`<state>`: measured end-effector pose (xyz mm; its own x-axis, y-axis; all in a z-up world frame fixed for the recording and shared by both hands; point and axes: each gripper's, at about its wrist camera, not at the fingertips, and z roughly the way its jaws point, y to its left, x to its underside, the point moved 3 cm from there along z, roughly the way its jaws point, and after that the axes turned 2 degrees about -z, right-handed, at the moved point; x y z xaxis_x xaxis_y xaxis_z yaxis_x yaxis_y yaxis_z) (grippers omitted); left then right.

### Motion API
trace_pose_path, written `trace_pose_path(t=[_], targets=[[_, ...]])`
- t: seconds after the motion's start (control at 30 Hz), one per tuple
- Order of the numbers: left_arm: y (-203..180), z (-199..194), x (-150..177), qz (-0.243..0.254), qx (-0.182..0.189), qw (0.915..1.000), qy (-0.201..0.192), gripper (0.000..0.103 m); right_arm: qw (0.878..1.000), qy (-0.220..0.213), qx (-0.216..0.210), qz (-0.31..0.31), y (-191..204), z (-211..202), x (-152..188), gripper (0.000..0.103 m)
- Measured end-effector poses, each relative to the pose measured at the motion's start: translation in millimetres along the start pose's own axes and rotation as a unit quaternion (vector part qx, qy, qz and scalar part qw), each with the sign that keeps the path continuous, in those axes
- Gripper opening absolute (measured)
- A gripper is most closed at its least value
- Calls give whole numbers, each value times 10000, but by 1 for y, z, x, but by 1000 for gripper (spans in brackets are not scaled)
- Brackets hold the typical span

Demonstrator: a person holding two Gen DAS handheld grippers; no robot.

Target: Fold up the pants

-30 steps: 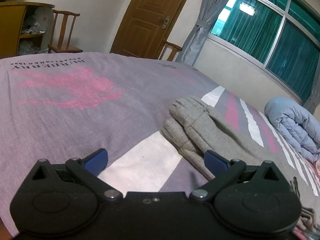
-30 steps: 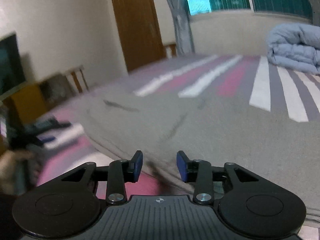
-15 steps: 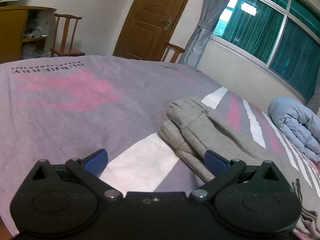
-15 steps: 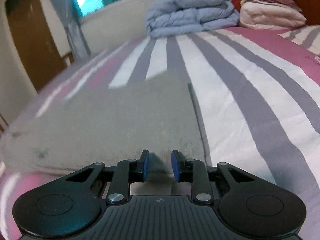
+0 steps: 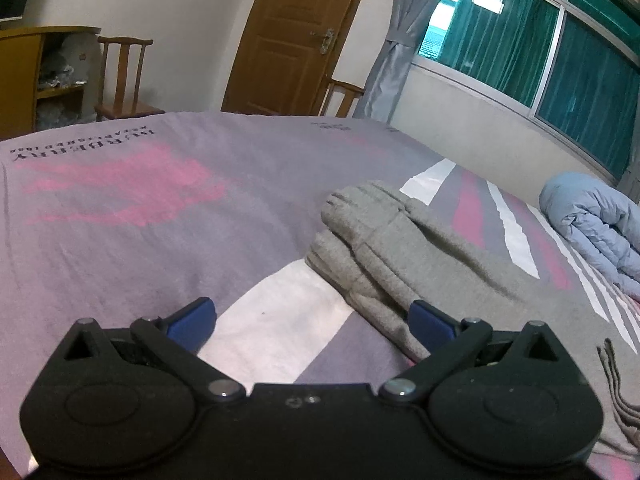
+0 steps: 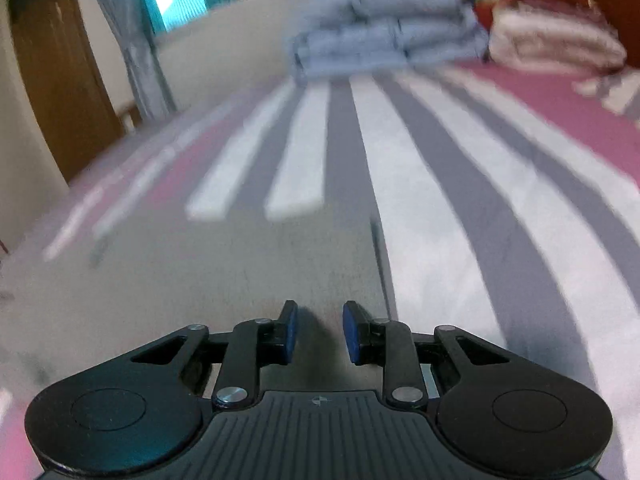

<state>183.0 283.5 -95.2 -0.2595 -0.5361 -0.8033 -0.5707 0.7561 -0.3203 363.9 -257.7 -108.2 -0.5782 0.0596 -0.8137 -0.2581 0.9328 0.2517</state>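
Grey pants [image 5: 404, 248] lie on a striped bed [image 5: 120, 232]; left gripper [image 5: 312, 322] gapes empty, right gripper [image 6: 318, 332] narrowly apart above the fabric.

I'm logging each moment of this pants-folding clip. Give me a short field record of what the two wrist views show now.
surface: bed with striped sheet
garment: grey pants, lying on the sheet, partly bunched
left gripper: open wide, nothing held, beside the pants' edge
right gripper: narrow gap, low over grey fabric; grip unclear
background: folded blue duvet, wooden door
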Motion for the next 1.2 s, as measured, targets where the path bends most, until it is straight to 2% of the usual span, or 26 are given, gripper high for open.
trace_pose_path(t=[0.03, 0.1, 0.17, 0.23, 0.27, 0.37, 0.47, 0.53, 0.63, 0.7, 0.73, 0.8, 0.87, 0.93, 1.0, 1.07, 1.1, 1.2], targets=[[0, 1, 0, 16, 1, 10000, 2, 97, 9999, -167, 35, -25, 1, 0, -8, 26], [-2, 3, 1, 54, -11, 10000, 26, 97, 9997, -189, 82, 90, -3, 13, -21, 26], [-4, 6, 2, 106, -33, 9999, 69, 97, 9998, 5, 173, 117, -6, 32, -24, 26], [-5, 8, 3, 150, -82, 9998, 111, 97, 9979, 597, 252, 72, -13, 63, -16, 26], [-6, 10, 4, 183, -118, 9997, 131, 97, 9984, 502, 227, 91, -15, 63, -14, 26], [-9, 13, 4, 317, -211, 9991, 176, 97, 9991, 388, 156, 123, -18, 51, -11, 26], [-9, 12, 5, 348, -220, 9990, 176, 97, 9998, 77, -53, 155, -18, 27, -2, 26], [-10, 12, 5, 336, -216, 9991, 173, 97, 9993, 254, 4, -269, -12, 26, 16, 26], [-10, 11, 5, 367, -208, 9990, 160, 97, 9992, 27, 41, -388, -1, 7, 19, 26], [-10, 8, 3, 368, -237, 9990, 98, 97, 9993, -192, -164, -293, 3, -5, 19, 26], [-9, 6, 2, 349, -262, 9990, 54, 97, 9989, -148, -237, -378, 7, -5, 23, 27], [-7, 4, 0, 338, -427, 9985, -34, 97, 9975, 189, -122, -668, 14, 6, 32, 28], [-4, 8, 2, 291, -436, 9986, 98, 97, 9974, 158, -73, -701, 17, 3, 29, 28], [-5, 7, 0, 332, -445, 9984, 123, 97, 9989, -61, -278, -382, 15, -12, 25, 28], [-3, 0, -4, 98, -225, 9997, -37, 95, 9991, -216, -245, -260, 12, -25, 25, 29], [-4, -5, -7, -146, 184, 9996, -130, 91, 9993, -260, -215, -172, 7, -38, 29, 31], [-5, -5, -9, -230, 426, 9987, -158, 85, 9995, -232, -200, -77, 4, -43, 30, 32], [-7, 9, -15, -638, 1064, 9922, 90, 74, 9993, -290, -79, 202, -4, -59, 30, 41]])
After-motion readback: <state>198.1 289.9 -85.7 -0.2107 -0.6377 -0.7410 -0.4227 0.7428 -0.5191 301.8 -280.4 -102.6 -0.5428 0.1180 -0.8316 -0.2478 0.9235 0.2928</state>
